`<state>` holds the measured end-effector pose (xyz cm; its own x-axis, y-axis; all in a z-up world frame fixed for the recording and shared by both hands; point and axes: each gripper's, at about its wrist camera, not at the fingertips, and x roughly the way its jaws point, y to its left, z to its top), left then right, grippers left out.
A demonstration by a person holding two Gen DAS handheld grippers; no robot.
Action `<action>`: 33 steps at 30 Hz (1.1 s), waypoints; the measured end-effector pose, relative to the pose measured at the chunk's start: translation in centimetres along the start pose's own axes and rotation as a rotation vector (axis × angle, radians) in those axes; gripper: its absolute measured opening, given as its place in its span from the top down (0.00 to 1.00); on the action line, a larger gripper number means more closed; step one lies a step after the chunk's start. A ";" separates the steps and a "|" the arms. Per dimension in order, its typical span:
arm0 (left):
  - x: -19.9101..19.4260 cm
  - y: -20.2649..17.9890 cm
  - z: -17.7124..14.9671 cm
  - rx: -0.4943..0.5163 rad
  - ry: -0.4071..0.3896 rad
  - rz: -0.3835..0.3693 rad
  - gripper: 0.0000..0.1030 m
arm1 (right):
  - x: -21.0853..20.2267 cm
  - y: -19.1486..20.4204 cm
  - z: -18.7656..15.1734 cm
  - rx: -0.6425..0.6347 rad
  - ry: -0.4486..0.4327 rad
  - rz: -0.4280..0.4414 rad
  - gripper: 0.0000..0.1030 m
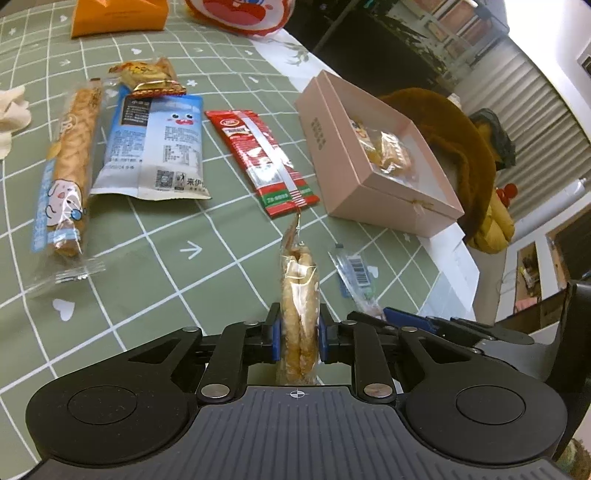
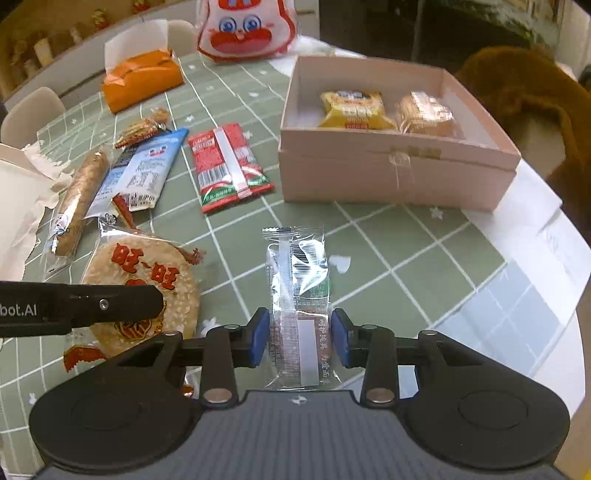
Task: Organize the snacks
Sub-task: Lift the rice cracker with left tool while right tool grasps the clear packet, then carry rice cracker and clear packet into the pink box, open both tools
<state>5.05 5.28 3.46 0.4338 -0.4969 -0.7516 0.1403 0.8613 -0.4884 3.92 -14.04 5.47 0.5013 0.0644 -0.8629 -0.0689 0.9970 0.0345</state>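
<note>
Left wrist view: your left gripper (image 1: 300,334) is clamped on a rice cracker (image 1: 300,295) in clear wrap, held edge-on between the blue pads (image 1: 276,338). Ahead on the green checked desk (image 1: 166,258) lie a long biscuit stick (image 1: 70,173), a blue-white pouch (image 1: 155,147), and a red sachet (image 1: 262,158), side by side but apart. A small gold-red pack (image 1: 147,75) sits at the far end of the pouch. To the right stands the open pink box (image 1: 354,162) with a wrapped snack (image 1: 388,149) inside. Just right of the cracker lies a clear packet (image 1: 354,273), with your right gripper (image 1: 406,319) at its near end.

Right wrist view: your right gripper (image 2: 299,338) has its pads at both sides of the clear packet (image 2: 297,295), which lies flat on the desk (image 2: 406,266); whether they press on it you cannot tell from here. At left, a finger of your left gripper (image 2: 110,304) crosses the face of the round rice cracker (image 2: 147,280). Beyond, the pink box (image 2: 388,173) holds a yellow pack (image 2: 351,110) and a wrapped biscuit (image 2: 424,114), side by side. The red sachet (image 2: 225,166), pouch (image 2: 147,166) and stick (image 2: 79,199) lie left of the box. An orange tissue pack (image 2: 144,83) and a cartoon bag (image 2: 245,27) sit at the far edge.
</note>
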 end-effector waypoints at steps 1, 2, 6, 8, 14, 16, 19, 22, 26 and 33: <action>0.0 0.0 0.0 0.005 0.001 0.006 0.78 | 0.0 0.2 0.0 0.000 0.004 -0.009 0.65; -0.1 0.1 -0.1 0.005 0.000 0.010 0.78 | 0.1 0.4 0.1 -0.002 0.006 -0.020 0.65; -0.7 0.6 -0.2 -0.006 0.000 0.016 0.78 | 0.2 1.0 0.2 0.010 0.026 -0.055 0.65; -0.9 0.8 -0.3 -0.012 -0.005 0.025 0.78 | 0.3 1.2 0.4 0.012 0.040 -0.066 0.64; -1.8 1.3 -1.3 -0.034 0.004 0.023 0.78 | 0.7 1.3 1.3 0.021 0.083 -0.072 0.64; -1.9 1.5 -1.5 -0.043 0.004 0.021 0.78 | 0.8 1.4 1.4 0.015 0.081 -0.075 0.64; -1.8 1.4 -1.4 -0.054 0.007 0.018 0.78 | 0.8 1.3 1.3 0.004 0.074 -0.071 0.64; -1.5 1.1 -1.2 -0.047 0.002 0.015 0.78 | 0.7 1.2 1.2 -0.033 0.065 -0.053 0.64; -1.3 1.0 -1.2 -0.073 -0.020 0.034 0.78 | 0.6 1.1 1.1 -0.100 0.061 -0.019 0.64; -0.4 -0.4 -1.1 -0.096 -0.008 0.026 0.78 | 0.3 0.7 1.3 -0.168 0.102 0.025 0.65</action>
<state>3.82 4.98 3.46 0.4432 -0.4729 -0.7615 0.0426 0.8597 -0.5091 5.11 -13.31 5.91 0.4082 0.0755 -0.9098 -0.2270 0.9737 -0.0211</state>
